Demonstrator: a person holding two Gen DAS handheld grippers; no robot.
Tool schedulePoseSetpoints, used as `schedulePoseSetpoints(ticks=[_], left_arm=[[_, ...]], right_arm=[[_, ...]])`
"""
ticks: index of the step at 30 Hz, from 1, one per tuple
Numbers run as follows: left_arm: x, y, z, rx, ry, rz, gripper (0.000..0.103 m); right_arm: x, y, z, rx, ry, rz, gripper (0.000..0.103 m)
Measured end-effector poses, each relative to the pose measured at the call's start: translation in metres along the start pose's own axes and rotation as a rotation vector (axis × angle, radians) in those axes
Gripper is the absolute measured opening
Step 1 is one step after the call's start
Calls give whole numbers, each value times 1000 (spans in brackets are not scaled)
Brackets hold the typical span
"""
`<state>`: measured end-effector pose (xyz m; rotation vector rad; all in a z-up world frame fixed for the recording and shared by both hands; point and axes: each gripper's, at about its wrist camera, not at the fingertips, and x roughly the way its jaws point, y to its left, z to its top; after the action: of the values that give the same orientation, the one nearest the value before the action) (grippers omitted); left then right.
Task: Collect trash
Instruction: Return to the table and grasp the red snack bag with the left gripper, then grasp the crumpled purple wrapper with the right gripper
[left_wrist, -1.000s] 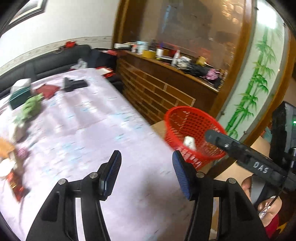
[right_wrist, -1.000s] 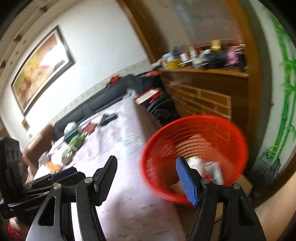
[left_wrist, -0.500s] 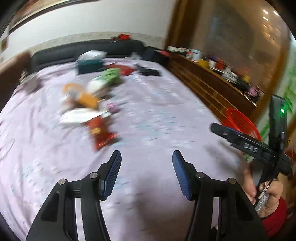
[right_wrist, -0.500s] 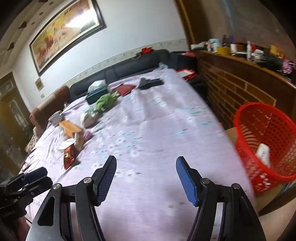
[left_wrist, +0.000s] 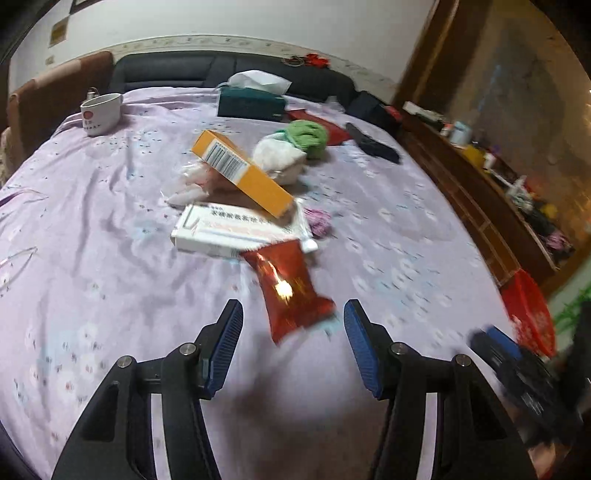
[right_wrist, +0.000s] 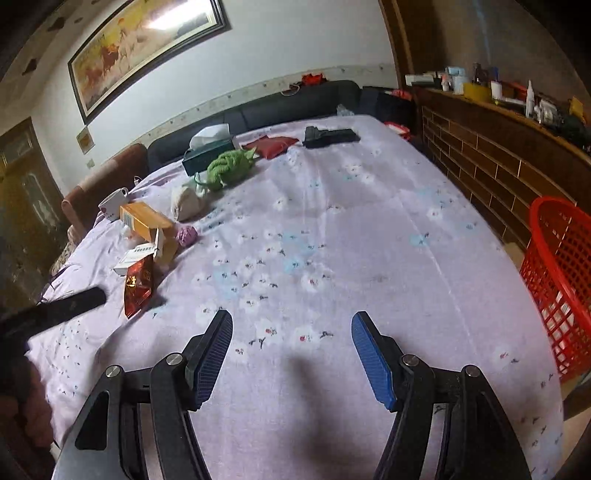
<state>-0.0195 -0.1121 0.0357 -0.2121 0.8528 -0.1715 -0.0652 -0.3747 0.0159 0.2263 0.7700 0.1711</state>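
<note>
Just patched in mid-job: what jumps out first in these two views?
A heap of litter on the lilac cloth: a shiny red snack packet lies just ahead of the open left claw, with a white box and an orange box behind it. The red basket stands off the table's right edge.

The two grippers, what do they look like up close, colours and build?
Both match. The left gripper and the right gripper each have two black angular plastic arms with round silver bolts at the joints, ending in flat jaws faced with ribbed blue pads. No cables or sleeves show on either.
</note>
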Motion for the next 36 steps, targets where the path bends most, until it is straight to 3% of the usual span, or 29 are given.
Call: schedulePoseSetpoints(ticks=[4, 6, 9, 16, 22, 29, 36], left_arm=[[27, -4, 11, -10, 24, 7, 55], [41, -6, 12, -7, 52, 33, 43], [46, -4, 11, -12, 58, 20, 38], [21, 21, 0, 6, 22, 33, 31], [-9, 44, -9, -16, -62, 55, 31], [-12, 43, -8, -11, -79, 33, 31], [-14, 46, -9, -23, -80, 5, 31]], right_arm=[[-7, 1, -2, -5, -39, 13, 71], [-9, 3, -3, -20, -52, 18, 71], [-8, 7, -2, -34, -51, 19, 71], [-1, 12, 0, -45, 0, 25, 71], [11, 30, 30, -10, 70, 142, 63], [78, 77, 78, 20, 198, 210, 47], [144, 99, 100, 80, 263, 190, 45]])
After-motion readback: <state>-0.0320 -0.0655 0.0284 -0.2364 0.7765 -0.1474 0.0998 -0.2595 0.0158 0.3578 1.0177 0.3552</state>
